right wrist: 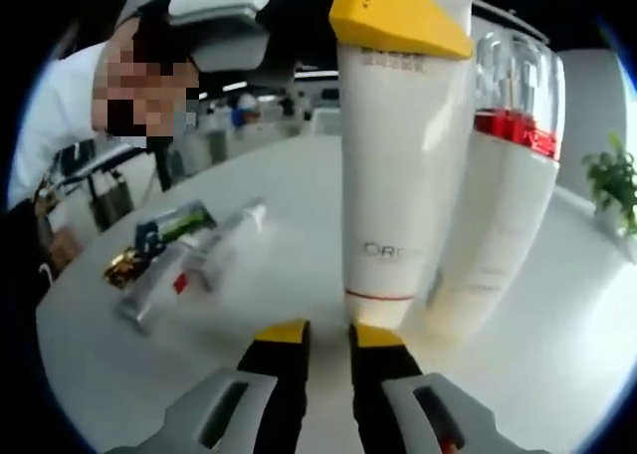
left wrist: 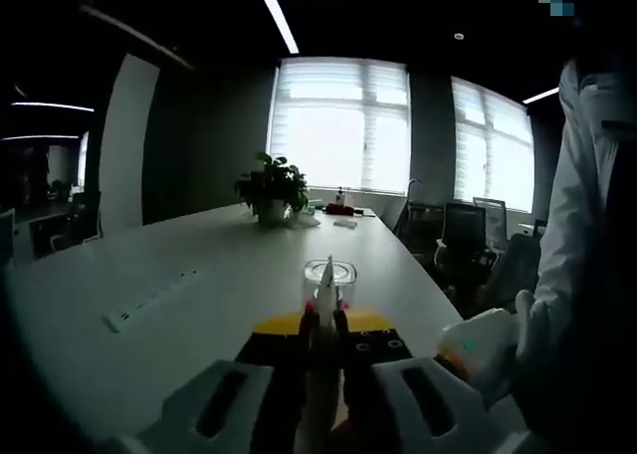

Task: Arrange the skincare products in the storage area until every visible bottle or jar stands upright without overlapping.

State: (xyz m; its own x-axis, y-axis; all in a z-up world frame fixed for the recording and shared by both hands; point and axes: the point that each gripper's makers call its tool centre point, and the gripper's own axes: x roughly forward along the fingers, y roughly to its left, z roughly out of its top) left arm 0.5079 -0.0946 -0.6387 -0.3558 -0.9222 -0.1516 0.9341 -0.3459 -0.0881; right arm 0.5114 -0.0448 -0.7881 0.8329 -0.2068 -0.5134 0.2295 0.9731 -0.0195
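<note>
A white tube (right wrist: 398, 175) with a yellow top end stands upright on the white table (right wrist: 557, 354). A white bottle (right wrist: 503, 205) with a red band and clear cap stands touching it on the right. My right gripper (right wrist: 328, 335) sits low at the tube's foot, jaws close together with nothing between them. The left gripper's white body (right wrist: 219, 16) reaches the tube's top from the left. In the left gripper view my left gripper (left wrist: 325, 320) is shut on a thin pale edge, apparently the tube's top. The clear cap (left wrist: 328, 275) rises just beyond it.
A silver tube (right wrist: 199, 255), a dark packet (right wrist: 174, 225) and a gold item (right wrist: 124, 265) lie flat on the table to the left. A potted plant (left wrist: 272, 187) stands far down the table. Office chairs (left wrist: 463, 235) and a person in white (left wrist: 587, 225) are at the right.
</note>
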